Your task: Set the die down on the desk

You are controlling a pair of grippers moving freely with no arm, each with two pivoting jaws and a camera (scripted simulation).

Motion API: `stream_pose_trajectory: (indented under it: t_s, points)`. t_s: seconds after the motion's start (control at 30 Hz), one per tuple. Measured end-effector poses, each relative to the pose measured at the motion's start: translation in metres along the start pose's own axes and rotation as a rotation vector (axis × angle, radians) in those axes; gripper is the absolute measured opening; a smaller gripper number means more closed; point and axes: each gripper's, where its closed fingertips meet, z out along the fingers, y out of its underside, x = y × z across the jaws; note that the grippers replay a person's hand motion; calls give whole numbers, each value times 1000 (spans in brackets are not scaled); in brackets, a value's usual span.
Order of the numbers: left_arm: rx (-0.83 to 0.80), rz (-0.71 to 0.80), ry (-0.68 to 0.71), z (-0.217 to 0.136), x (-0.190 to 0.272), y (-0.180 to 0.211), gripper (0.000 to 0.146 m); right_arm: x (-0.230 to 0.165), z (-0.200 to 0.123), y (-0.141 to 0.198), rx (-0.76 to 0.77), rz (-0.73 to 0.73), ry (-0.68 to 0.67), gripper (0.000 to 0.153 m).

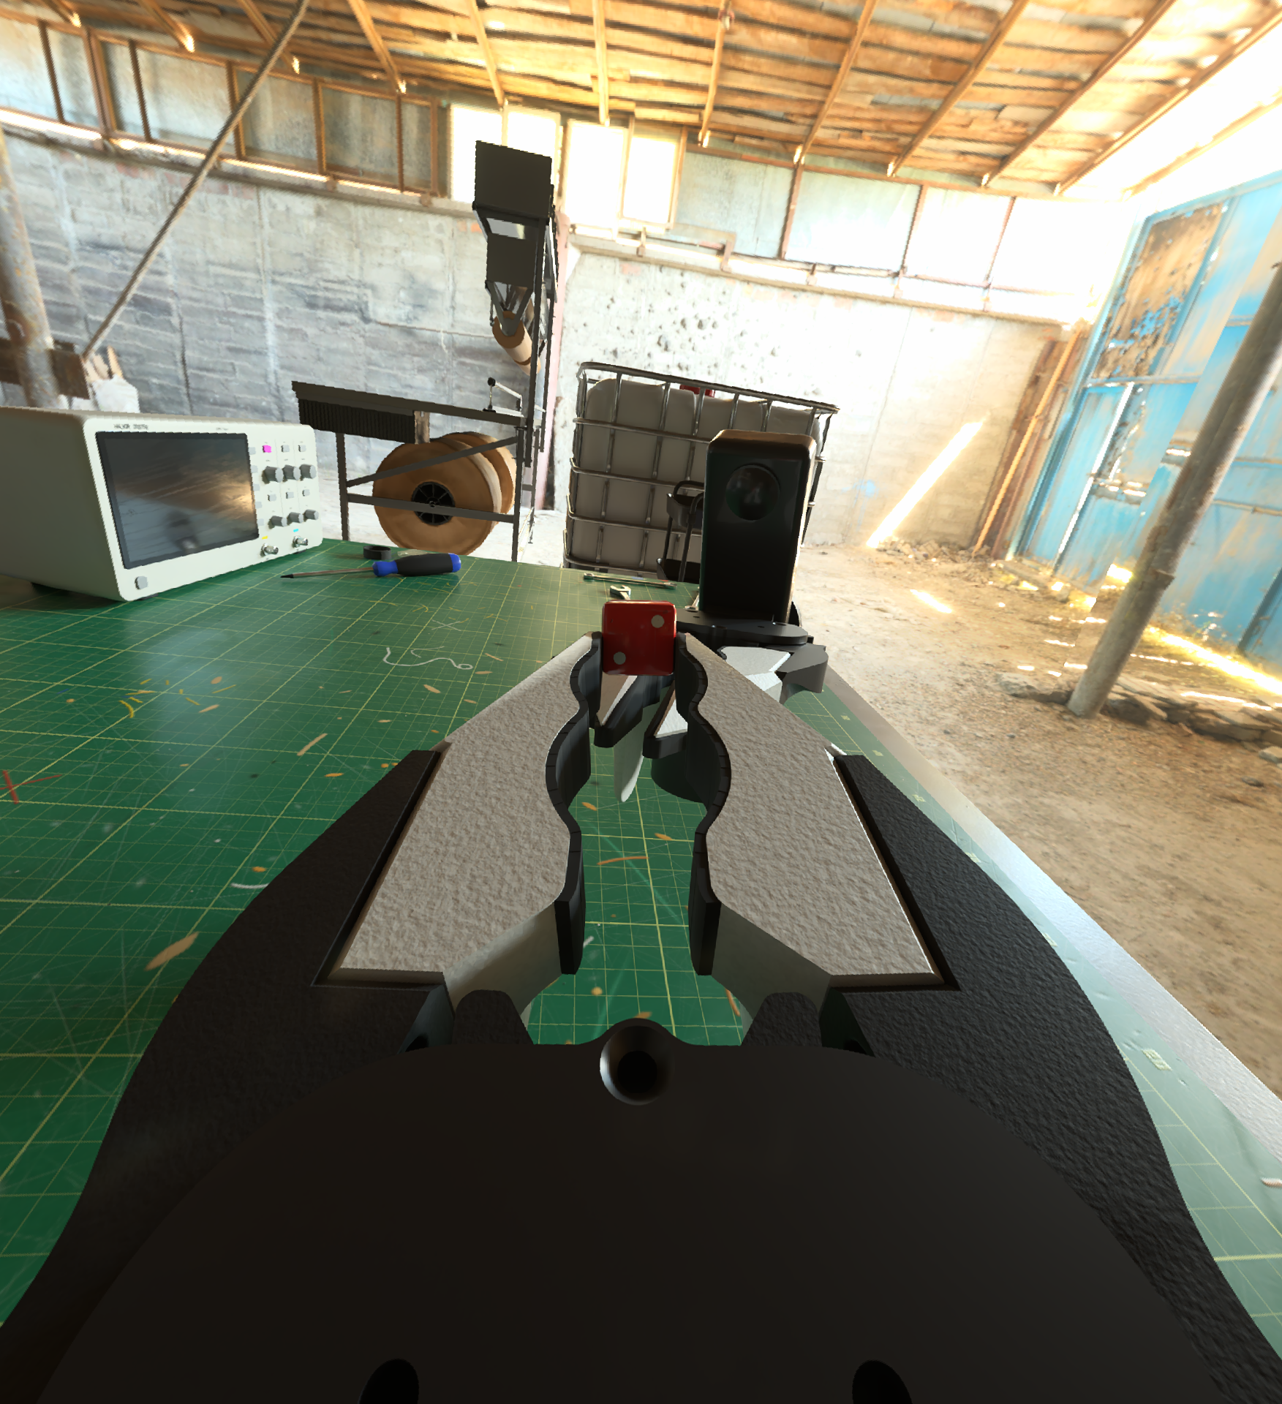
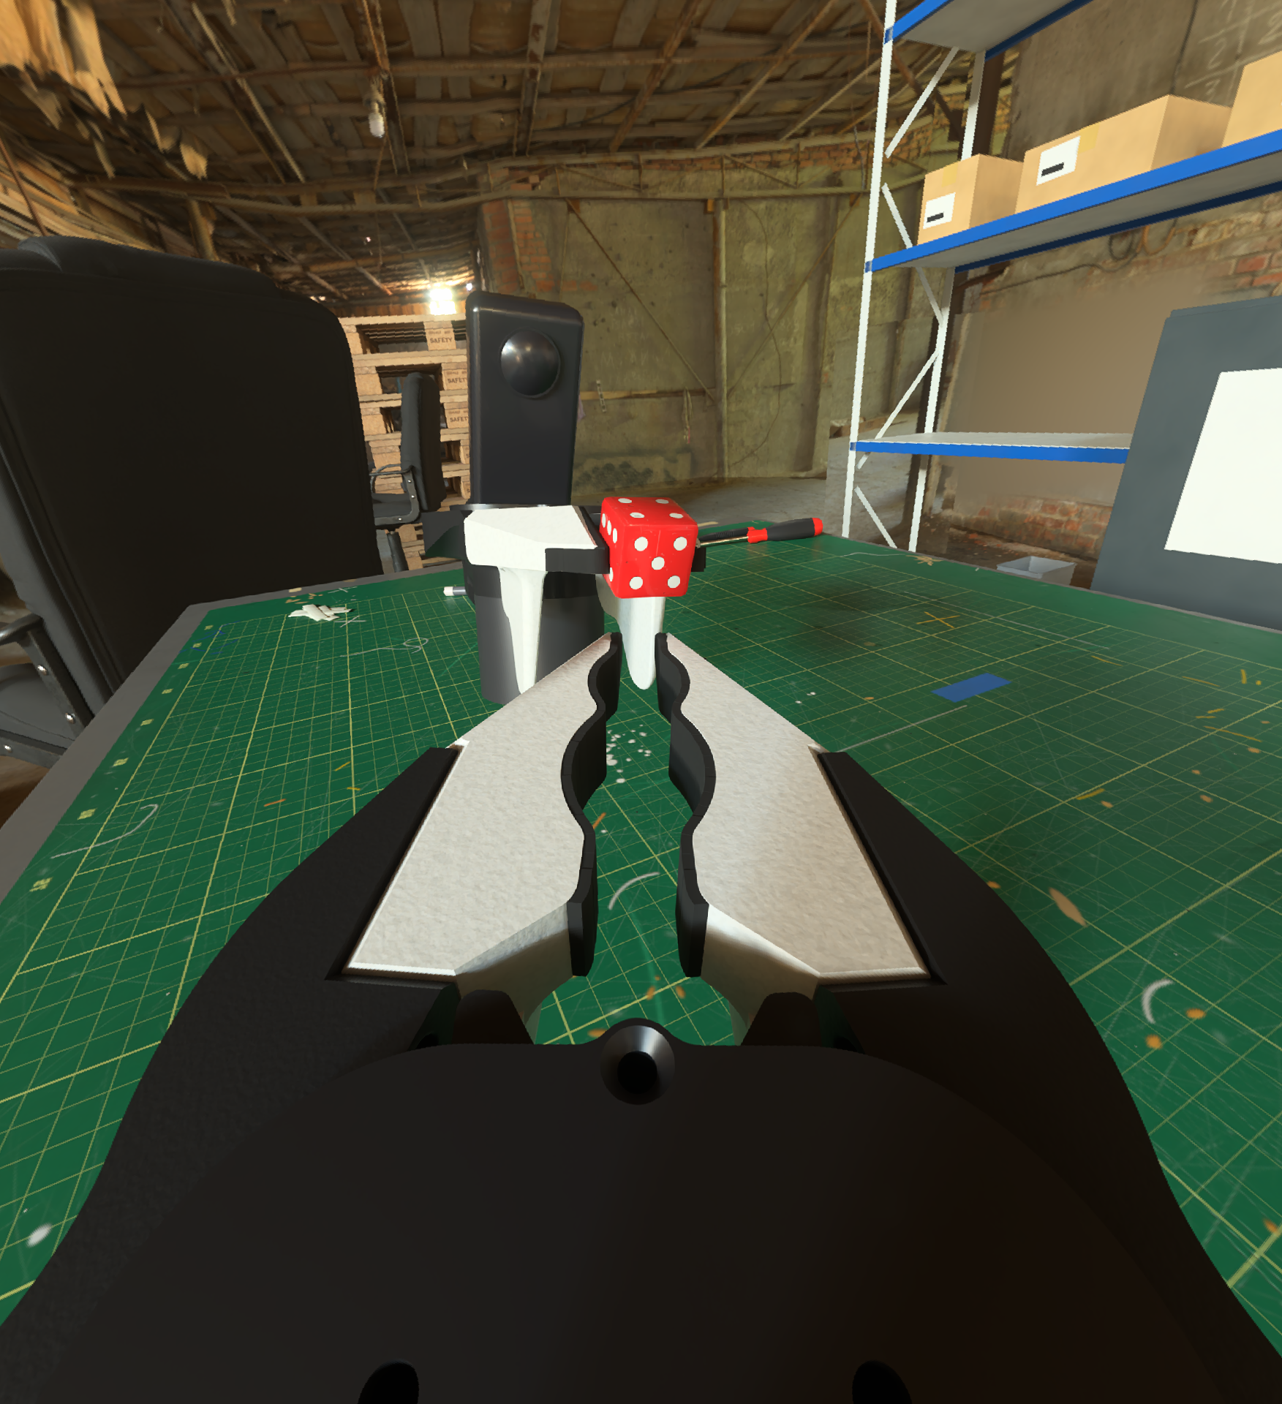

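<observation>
The red die with white pips (image 1: 637,637) is pinched between the fingertips of my left gripper (image 1: 637,655), which is shut on it and holds it in the air above the green cutting mat (image 1: 166,760). In the right wrist view the die (image 2: 649,532) shows straight ahead in the left gripper (image 2: 641,566), clear of the mat (image 2: 1002,836). My right gripper (image 2: 636,646) faces the left one, its tips just below and short of the die. Its jaws stand a narrow gap apart and hold nothing. It also shows in the left wrist view (image 1: 641,760).
A beige oscilloscope (image 1: 128,494) and a blue-handled screwdriver (image 1: 417,564) lie at the desk's far side. A red-handled screwdriver (image 2: 774,529) lies behind the die. A black office chair (image 2: 151,456) stands off the desk edge. A grey board (image 2: 1154,494) leans at the right.
</observation>
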Motion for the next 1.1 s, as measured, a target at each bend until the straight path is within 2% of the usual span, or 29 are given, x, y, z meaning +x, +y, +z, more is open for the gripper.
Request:
stream_pose_trajectory:
  t_s: [0.23, 0.5, 0.73, 1.1]
  points:
    - [8, 25, -11, -1, 0, -1, 18, 0, 0, -1, 5, 2, 0, 8]
    - [174, 62, 28, 1, 7, -11, 18, -9, 0, -10, 86, 113, -73, 8]
    - [225, 48, 50, 1, 9, -12, 18, -11, 0, -11, 87, 99, -74, 8]
    - [173, 42, 40, 1, 8, -8, 18, -6, -1, -7, 12, -28, -13, 8]
